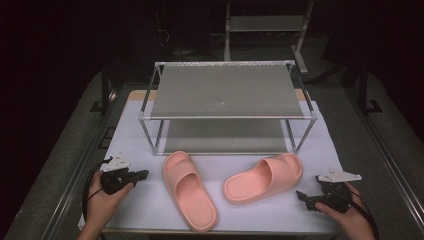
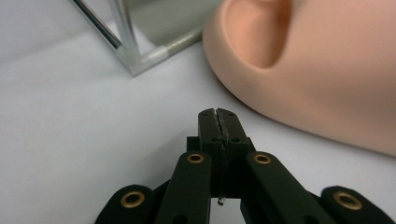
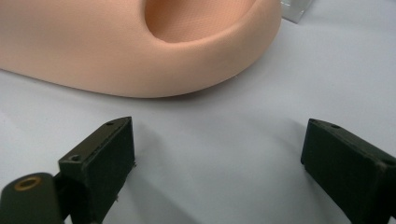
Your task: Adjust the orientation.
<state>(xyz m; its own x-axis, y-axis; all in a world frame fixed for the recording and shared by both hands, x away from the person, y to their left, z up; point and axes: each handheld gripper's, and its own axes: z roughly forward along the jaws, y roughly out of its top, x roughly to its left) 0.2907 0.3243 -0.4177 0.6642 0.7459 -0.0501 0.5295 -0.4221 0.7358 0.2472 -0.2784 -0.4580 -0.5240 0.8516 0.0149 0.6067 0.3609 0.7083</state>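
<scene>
While both slippers sit on the table (image 1: 150,210) before the rack (image 1: 227,90), I'm at approach: right gripper (image 3: 219,158) jaws wide, empty, facing right slipper (image 3: 140,46); left gripper (image 2: 218,122) closed, empty, beside left slipper (image 2: 327,70). Next: straddle its wall, clamp.

Bright lit table (image 1: 150,210), black surroundings, soft shadows, blurred close-ups
</scene>
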